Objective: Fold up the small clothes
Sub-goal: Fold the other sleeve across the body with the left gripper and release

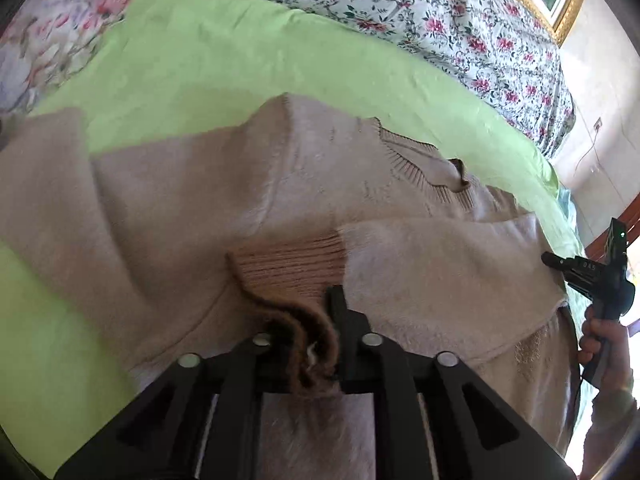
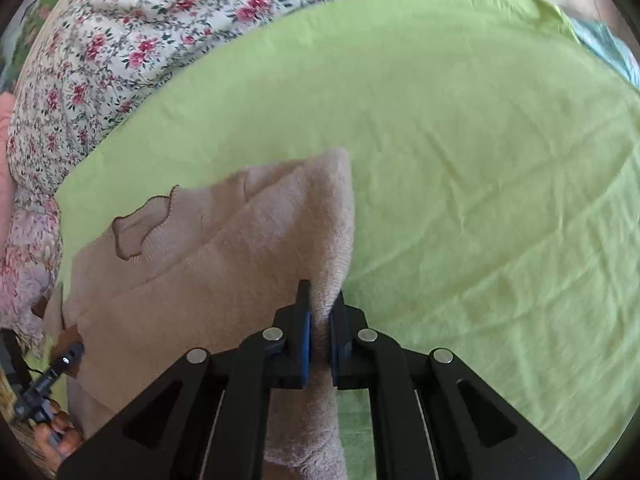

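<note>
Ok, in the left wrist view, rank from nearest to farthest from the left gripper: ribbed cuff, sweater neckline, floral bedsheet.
1. Ribbed cuff: at the left gripper, its dark edge between the fingers.
2. Sweater neckline: beyond, up and right.
3. Floral bedsheet: farthest, past the green sheet.
</note>
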### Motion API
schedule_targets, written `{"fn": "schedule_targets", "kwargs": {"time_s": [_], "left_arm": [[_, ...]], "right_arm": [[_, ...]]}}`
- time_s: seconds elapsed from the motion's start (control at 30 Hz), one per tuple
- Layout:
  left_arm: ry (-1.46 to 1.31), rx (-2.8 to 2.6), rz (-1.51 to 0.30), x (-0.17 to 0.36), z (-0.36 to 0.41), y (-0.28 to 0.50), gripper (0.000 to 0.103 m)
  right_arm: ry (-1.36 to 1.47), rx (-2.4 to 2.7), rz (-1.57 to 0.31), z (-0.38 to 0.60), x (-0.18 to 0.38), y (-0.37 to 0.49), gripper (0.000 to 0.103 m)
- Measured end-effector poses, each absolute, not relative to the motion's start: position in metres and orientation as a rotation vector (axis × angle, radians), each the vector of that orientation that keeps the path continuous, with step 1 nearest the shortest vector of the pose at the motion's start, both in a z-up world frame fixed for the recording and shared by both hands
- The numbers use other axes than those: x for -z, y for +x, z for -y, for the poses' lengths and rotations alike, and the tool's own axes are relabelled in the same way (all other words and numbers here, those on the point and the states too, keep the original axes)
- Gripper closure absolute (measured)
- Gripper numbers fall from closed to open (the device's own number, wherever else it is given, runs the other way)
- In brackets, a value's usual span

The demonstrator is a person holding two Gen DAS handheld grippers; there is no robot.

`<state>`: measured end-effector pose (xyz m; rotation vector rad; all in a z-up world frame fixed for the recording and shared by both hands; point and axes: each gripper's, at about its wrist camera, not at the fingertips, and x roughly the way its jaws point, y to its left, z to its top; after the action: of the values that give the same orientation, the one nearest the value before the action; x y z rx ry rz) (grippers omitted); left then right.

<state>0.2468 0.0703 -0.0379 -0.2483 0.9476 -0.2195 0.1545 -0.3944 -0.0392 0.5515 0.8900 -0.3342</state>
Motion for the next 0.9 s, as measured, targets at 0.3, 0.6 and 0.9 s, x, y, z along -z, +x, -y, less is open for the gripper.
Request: {"fn": "schedule_targets", "kwargs": {"time_s": [0.3, 0.6, 0.9], "left_arm": [[-0.379, 0.092, -0.874, 0.01, -0.149, 0.208, 0.033], [-0.644, -0.061, -0.842, 0.022, -0.256, 0.209, 0.029], [-0.835, -0.153, -0.794, 0.034, -0.333, 0.24, 0.027]], "right_arm": [[0.566, 0.183, -0.748, 0.355, -0.009, 0.118, 0.057], [0.543, -0.017, -0.843, 0.279, 0.007, 0.113, 0.057], [0.508, -0.095, -0.884, 0.236, 0.013, 0.112, 0.057]]}}
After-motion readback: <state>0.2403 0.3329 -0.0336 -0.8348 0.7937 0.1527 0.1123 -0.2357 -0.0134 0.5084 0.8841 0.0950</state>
